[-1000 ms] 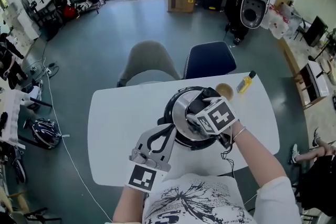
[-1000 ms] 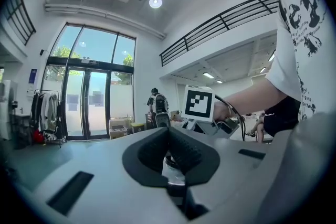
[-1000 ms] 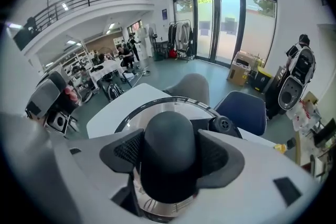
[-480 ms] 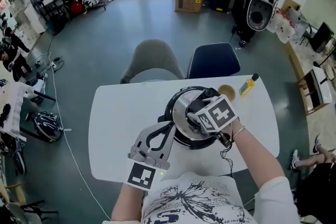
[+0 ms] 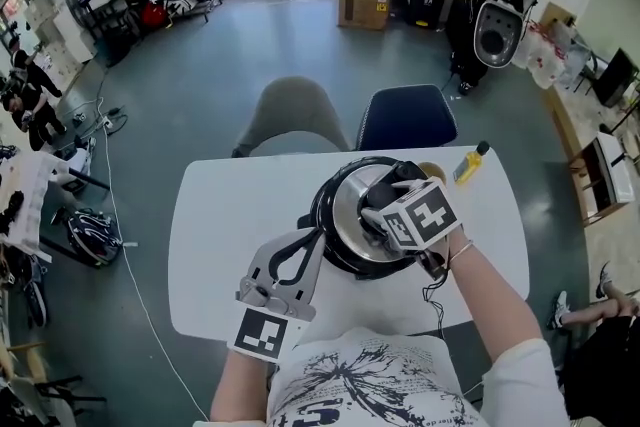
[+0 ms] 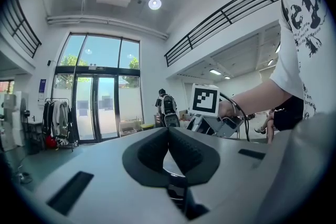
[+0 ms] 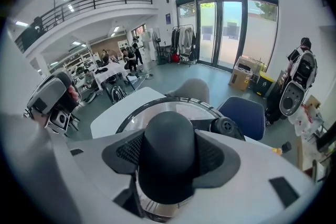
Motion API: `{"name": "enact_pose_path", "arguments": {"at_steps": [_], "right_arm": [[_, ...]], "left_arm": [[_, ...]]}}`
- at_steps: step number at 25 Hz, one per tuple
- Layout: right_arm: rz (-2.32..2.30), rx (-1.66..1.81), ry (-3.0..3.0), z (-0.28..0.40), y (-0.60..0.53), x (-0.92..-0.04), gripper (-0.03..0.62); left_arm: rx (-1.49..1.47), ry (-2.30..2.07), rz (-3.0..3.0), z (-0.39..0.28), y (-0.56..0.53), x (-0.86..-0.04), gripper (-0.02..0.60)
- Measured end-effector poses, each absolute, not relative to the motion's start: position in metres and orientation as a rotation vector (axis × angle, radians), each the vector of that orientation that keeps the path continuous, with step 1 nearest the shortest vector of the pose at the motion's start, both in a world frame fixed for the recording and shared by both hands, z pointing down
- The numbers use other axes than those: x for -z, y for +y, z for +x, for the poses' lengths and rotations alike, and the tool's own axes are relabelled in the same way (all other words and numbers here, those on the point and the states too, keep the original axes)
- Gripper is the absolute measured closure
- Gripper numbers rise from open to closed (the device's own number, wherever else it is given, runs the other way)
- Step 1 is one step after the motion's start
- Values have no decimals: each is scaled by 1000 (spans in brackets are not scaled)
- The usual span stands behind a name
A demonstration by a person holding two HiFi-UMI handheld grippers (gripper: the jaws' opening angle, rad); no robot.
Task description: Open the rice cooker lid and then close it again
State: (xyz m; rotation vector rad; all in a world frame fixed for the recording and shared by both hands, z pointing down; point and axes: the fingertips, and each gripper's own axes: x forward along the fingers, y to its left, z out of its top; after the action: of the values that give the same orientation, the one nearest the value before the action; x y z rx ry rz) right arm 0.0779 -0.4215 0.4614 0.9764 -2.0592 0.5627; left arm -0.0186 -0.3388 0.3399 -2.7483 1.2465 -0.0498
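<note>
— Rice cooker lid: where is it?
— On the cooker, right of the middle of the white table.
— What has hold of it?
— The right gripper. Its jaws are clamped on the lid's black knob.
— And the left gripper?
— It's near the cooker's left side, with its jaws pressed together and nothing between them.

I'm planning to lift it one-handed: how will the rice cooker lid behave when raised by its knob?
The lid looks like rigid metal, so probably stiff and fairly light. The smooth, rounded knob could slip in the right gripper; held there alone, the lid may tilt.
</note>
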Motion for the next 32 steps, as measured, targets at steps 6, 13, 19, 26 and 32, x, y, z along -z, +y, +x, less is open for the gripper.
{"name": "enact_pose_path", "arguments": {"at_steps": [6, 13, 19, 26, 32], "right_arm": [[954, -555, -2100, 96, -378, -457, 299], [891, -514, -2130, 146, -304, -465, 299], [846, -487, -2163, 193, -243, -476, 299], [772, -486, -2158, 239, -183, -491, 299], [735, -510, -2164, 262, -146, -494, 299]], "left_arm": [[42, 1276, -2732, -2, -302, -335, 568], [23, 1340, -2718, 58, -235, -342, 568], [32, 1438, -2711, 111, -175, -360, 568], [77, 1489, -2711, 165, -115, -376, 568], [119, 1499, -2695, 191, -78, -378, 568]]}}
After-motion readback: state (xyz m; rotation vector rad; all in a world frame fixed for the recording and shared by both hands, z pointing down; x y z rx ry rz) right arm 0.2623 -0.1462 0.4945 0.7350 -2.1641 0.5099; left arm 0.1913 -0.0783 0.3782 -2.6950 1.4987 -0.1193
